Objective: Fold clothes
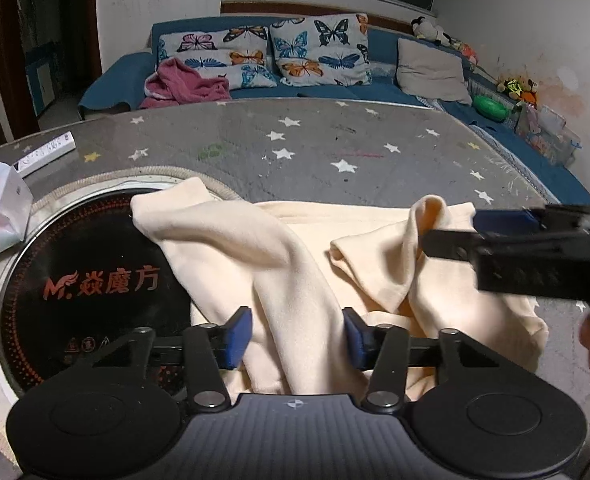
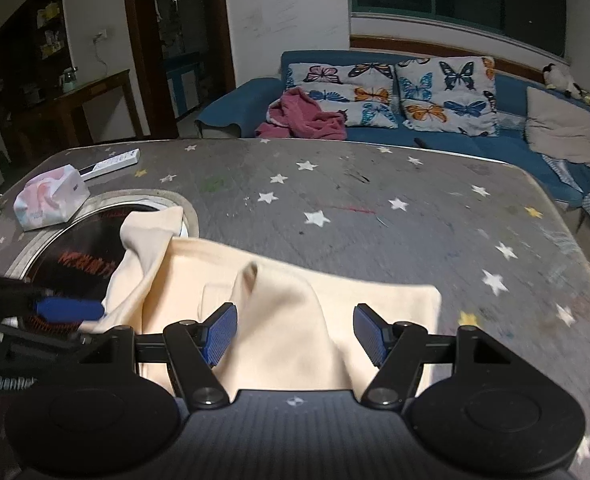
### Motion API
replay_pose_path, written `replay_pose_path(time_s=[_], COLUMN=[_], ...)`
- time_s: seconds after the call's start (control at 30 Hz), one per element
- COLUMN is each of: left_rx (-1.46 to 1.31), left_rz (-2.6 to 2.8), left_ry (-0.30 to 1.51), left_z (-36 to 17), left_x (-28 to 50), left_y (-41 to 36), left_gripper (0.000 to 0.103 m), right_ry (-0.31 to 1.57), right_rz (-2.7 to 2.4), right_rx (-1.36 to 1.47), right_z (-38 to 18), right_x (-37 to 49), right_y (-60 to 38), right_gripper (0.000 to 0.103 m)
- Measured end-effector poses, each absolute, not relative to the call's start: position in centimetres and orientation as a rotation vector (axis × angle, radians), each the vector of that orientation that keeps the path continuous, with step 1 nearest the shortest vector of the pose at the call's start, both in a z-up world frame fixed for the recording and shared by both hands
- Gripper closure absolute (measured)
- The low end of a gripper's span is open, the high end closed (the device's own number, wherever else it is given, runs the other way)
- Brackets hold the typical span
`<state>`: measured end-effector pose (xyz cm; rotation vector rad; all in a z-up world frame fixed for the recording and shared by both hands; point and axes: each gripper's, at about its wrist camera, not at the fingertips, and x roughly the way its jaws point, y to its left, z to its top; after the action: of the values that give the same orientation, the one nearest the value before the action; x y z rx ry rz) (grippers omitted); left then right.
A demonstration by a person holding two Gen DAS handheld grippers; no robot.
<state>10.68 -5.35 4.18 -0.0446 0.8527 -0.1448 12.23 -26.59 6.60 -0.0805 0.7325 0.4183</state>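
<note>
- Cream garment (image 1: 279, 248) is lying crumpled on the star-print table (image 1: 295, 136), long axis running left-right, one sleeve pointing over the cooktop (image 1: 95, 280).
- Cooktop is reading "炎魔方".
- Left gripper (image 1: 297, 336) is straddling a fold, pads touching it.
- Right gripper (image 2: 295, 334) is standing spread over cloth.

I count one cream garment (image 2: 295, 312) lying at the near edge of the surface (image 2: 375, 200), and two grippers over it, the left gripper (image 1: 297, 336) and the right gripper (image 2: 295, 332), each with two blue-padded fingers (image 2: 365, 332). Toward the surface's left edge I see one round black cooktop (image 1: 95, 280), two soft tissue packs (image 2: 51, 196), and one long white box (image 2: 111, 164). On the sofa (image 2: 435, 140) beyond the far edge I make out two butterfly cushions (image 2: 447, 96), one plain grey cushion (image 2: 561, 128) and one pink garment (image 2: 303, 118).
</note>
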Motion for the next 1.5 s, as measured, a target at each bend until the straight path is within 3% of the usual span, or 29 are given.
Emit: replay_pose_path(time_s=[0.07, 0.13, 0.17, 0.3, 0.37, 0.43, 0.47, 0.6, 0.93, 1.33, 1.5], left_rx=[-0.056, -0.061, -0.063, -0.07, -0.062, -0.057, -0.057, -0.084, -0.143, -0.227, -0.214], left_rz=[-0.151, -0.154, -0.155, -0.157, -0.158, -0.169, -0.174, -0.183, -0.151, -0.122, -0.117], left_ry=[0.855, 0.851, 0.849, 0.848, 0.851, 0.855, 0.855, 0.835, 0.755, 0.79, 0.856], left_z=[4.1, 4.2, 4.3, 4.3, 4.1, 3.8, 3.7, 3.9, 6.3, 5.8, 4.4], left_x=[10.9, 11.1, 11.2, 12.0, 12.3, 12.4, 12.4, 11.5, 6.0, -2.3, -4.1], left_y=[-5.2, -5.1, -5.1, -5.2, -5.3, -5.3, -5.2, -4.6, -1.2, 3.4, 4.2], left_gripper=[0.054, 0.052, 0.051, 0.051, 0.052, 0.069, 0.082, 0.094, 0.096, 0.096, 0.091], right_ry=[0.744, 0.764, 0.773, 0.774, 0.754, 0.731, 0.715, 0.653, 0.562, 0.647, 0.701], right_rz=[0.425, 0.437, 0.445, 0.458, 0.445, 0.428, 0.415, 0.361, 0.195, 0.041, 0.004], right_rx=[-0.082, -0.082, -0.076, -0.046, -0.05, -0.057, -0.059, -0.043, 0.046, 0.127, 0.117], right_z=[6.0, 5.4, 5.2, 5.0, 5.5, 6.0, 6.5, 8.3, 10.6, 7.3, 5.6], right_x=[13.3, 14.0, 14.2, 13.9, 13.2, 12.4, 11.9, 9.4, 2.2, -2.2, -3.0], right_y=[-26.1, -25.9, -25.9, -26.5, -27.1, -27.7, -28.2, -31.0, -39.2, -44.6, -45.1], right_gripper=[0.04, 0.052, 0.065, 0.091, 0.093, 0.093, 0.094, 0.094, 0.094, 0.093, 0.079])
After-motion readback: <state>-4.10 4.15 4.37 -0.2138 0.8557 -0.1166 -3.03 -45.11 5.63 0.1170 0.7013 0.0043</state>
